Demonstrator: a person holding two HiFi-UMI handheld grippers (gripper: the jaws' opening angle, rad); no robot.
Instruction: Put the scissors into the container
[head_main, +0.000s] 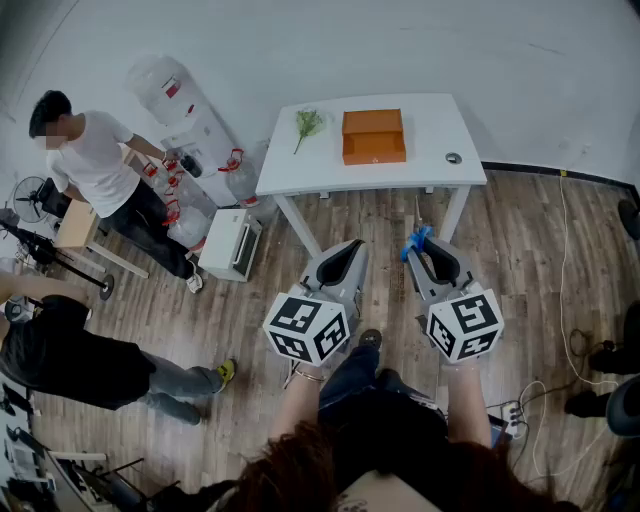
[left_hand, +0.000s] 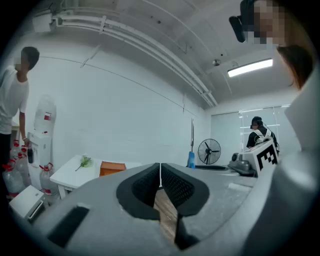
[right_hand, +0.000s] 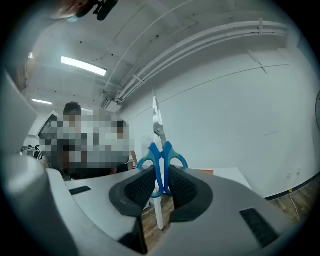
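Blue-handled scissors (right_hand: 161, 155) stand upright between the jaws of my right gripper (right_hand: 161, 182), which is shut on their handles, blades pointing up. In the head view the scissors (head_main: 415, 243) show as a blue bit at the tip of the right gripper (head_main: 428, 256). My left gripper (head_main: 345, 262) is shut with nothing in it; its jaws (left_hand: 160, 182) meet along a thin line. An orange box-shaped container (head_main: 373, 135) lies on the white table (head_main: 420, 165) ahead, and shows small in the left gripper view (left_hand: 112, 169). Both grippers hang over the wooden floor, short of the table.
A green sprig (head_main: 308, 123) and a small round object (head_main: 454, 158) lie on the table. A person in white (head_main: 100, 170) stands by a water dispenser (head_main: 185, 115) and bottles at left. Another person (head_main: 70, 360) crouches at lower left. Cables and a power strip (head_main: 515, 420) lie at right.
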